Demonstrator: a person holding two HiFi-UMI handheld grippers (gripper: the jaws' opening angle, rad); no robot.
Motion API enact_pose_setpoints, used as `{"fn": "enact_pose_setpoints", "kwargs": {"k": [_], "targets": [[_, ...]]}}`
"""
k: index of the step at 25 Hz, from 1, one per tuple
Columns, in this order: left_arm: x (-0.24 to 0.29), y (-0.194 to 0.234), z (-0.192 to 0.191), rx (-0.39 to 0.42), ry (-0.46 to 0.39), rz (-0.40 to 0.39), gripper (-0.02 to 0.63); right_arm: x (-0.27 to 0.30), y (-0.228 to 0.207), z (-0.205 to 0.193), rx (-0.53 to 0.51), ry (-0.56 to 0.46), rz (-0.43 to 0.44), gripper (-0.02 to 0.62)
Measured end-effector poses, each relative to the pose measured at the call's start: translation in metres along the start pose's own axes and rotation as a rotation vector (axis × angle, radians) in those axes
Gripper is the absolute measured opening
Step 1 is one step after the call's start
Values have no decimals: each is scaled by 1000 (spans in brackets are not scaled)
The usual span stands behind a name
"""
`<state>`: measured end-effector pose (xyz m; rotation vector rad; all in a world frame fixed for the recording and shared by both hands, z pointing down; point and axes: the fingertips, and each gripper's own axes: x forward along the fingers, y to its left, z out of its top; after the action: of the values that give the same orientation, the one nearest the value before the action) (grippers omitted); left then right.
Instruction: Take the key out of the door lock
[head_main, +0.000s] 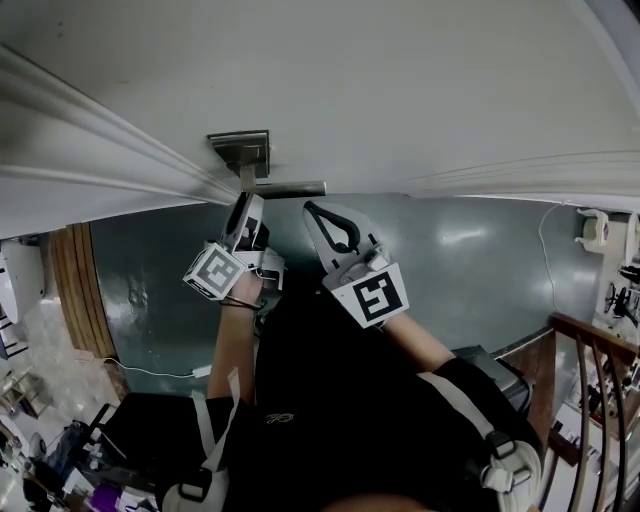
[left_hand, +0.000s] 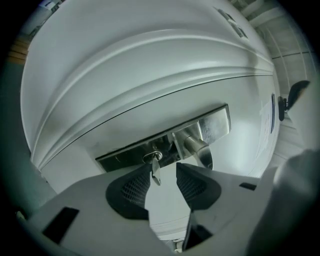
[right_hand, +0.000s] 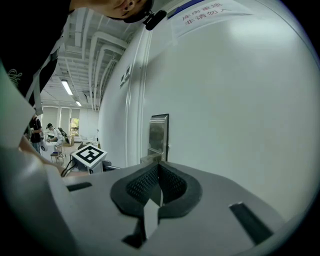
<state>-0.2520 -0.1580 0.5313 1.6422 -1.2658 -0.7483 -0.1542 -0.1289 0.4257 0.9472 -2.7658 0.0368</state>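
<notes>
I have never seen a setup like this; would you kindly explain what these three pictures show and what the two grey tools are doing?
There is no robot here: a person holds a two-jawed hand tool, a gripper, in each hand. The head view comes from a camera on the person's head, looking down at the left gripper and the right gripper in front of a white door. The other two pictures come from cameras riding on each gripper. In the left gripper view, the key sticks out of the lock plate beside the handle. It sits between the open jaws, which do not press on it. In the right gripper view the jaws are shut on nothing.
</notes>
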Motion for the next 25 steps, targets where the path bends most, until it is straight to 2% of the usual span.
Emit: {"fn": "enact_pose_setpoints", "kwargs": {"k": [4, 8, 13, 19, 23, 25], "targets": [[1, 1, 1, 10, 9, 1, 133, 2, 2, 5, 1, -4, -9, 8], [2, 6, -3, -26, 23, 7, 64, 4, 5, 6, -9, -6, -9, 8], [6, 7, -5, -89, 22, -24, 57, 5, 8, 4, 17, -5, -12, 8], [8, 7, -3, -105, 5, -14, 51, 3, 12, 2, 23, 0, -18, 8], [8, 9, -4, -196, -21, -55, 40, 3, 13, 3, 13, -2, -18, 8], [5, 11, -6, -217, -9, -59, 40, 1, 14, 5, 9, -6, -17, 8]]}}
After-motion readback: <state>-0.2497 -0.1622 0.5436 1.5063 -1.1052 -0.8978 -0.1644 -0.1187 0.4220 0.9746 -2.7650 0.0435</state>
